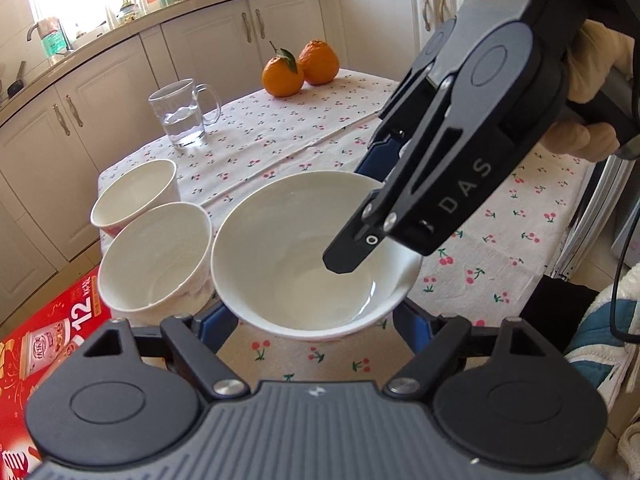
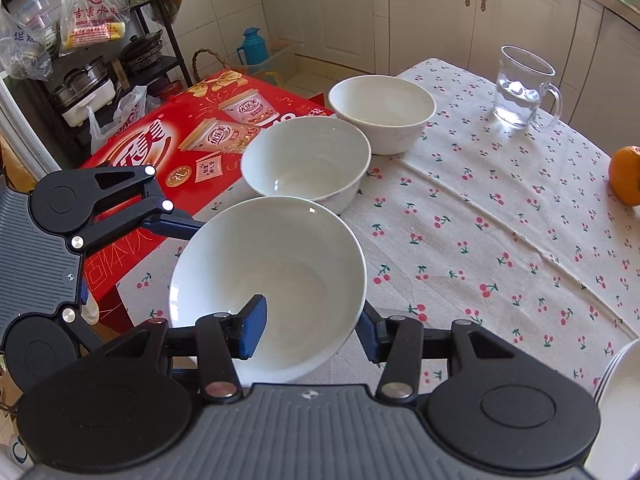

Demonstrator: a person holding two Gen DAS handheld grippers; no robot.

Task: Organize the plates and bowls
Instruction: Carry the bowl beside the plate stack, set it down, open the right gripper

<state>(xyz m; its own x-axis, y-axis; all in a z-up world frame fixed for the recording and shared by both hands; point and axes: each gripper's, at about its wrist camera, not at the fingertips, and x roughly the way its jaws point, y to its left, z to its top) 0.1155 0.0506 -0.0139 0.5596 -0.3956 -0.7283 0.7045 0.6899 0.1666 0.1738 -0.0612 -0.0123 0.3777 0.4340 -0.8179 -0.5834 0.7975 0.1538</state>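
Straddling the near glossy white ceramic bowl (image 2: 268,272), our right gripper (image 2: 308,330) has 1 finger inside the rim, unclamped; our left gripper (image 1: 316,320) spreads wide underneath as support.

I see three glossy, smooth white ceramic bowls (image 2: 267,288) on a matt cherry-print cloth (image 2: 500,240), a clear glass mug (image 2: 524,88), and a shiny red cardboard box (image 2: 160,140).

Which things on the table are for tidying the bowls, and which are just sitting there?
For the job:
nearest bowl, with the right gripper around its rim
middle bowl
far bowl
stacked dishes
left gripper

Just sitting there:
glass mug of water
two oranges
red box
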